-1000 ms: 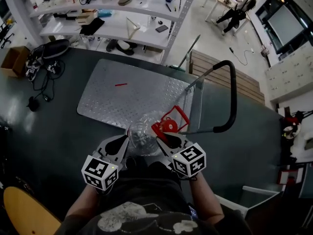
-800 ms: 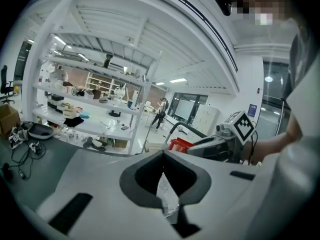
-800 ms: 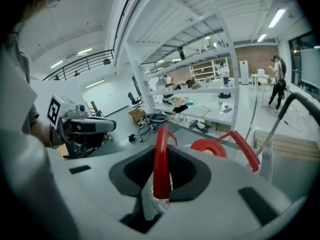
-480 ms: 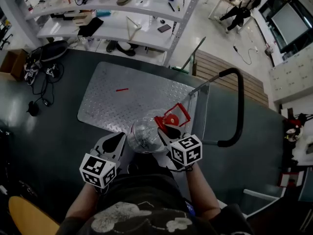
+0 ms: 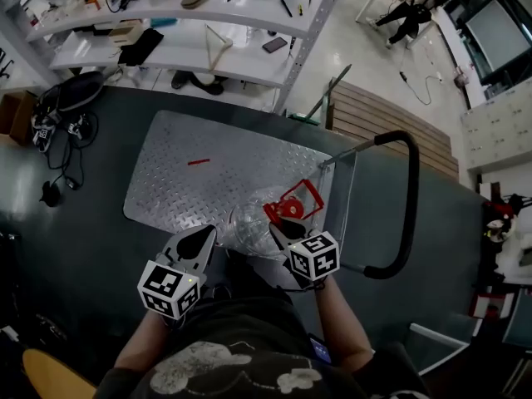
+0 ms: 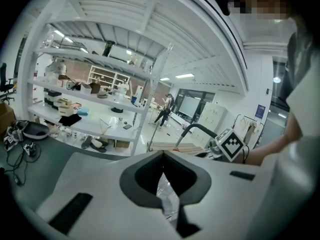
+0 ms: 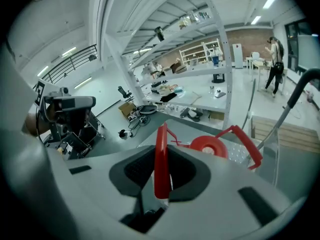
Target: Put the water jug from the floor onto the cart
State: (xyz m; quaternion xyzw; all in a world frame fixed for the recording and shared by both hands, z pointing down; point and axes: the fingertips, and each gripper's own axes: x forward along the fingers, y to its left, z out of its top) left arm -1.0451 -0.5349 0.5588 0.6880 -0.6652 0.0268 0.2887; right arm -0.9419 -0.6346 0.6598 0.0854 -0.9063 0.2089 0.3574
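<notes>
The clear water jug [image 5: 253, 221] with a red cap [image 5: 290, 209] and a red carrying handle [image 5: 301, 191] hangs over the near right part of the cart's metal deck [image 5: 191, 189]. My left gripper [image 5: 205, 236] is shut on the jug's clear plastic body [image 6: 168, 198], at its left side. My right gripper [image 5: 279, 229] is shut on the red handle [image 7: 161, 154], which stands upright between its jaws, with the red cap [image 7: 209, 146] just beyond. The jug's underside is hidden, so contact with the deck cannot be told.
The cart's black push handle [image 5: 409, 206] curves along the right. A small red stick [image 5: 199, 162] lies on the deck. White shelving [image 5: 208, 48] stands beyond the cart, bags and cables [image 5: 58, 110] lie at the left, and a wooden pallet [image 5: 391, 127] lies at the back right.
Both grippers have carried the jug forward and lower, from the cart's near edge to over the deck. Both grips are unchanged.
</notes>
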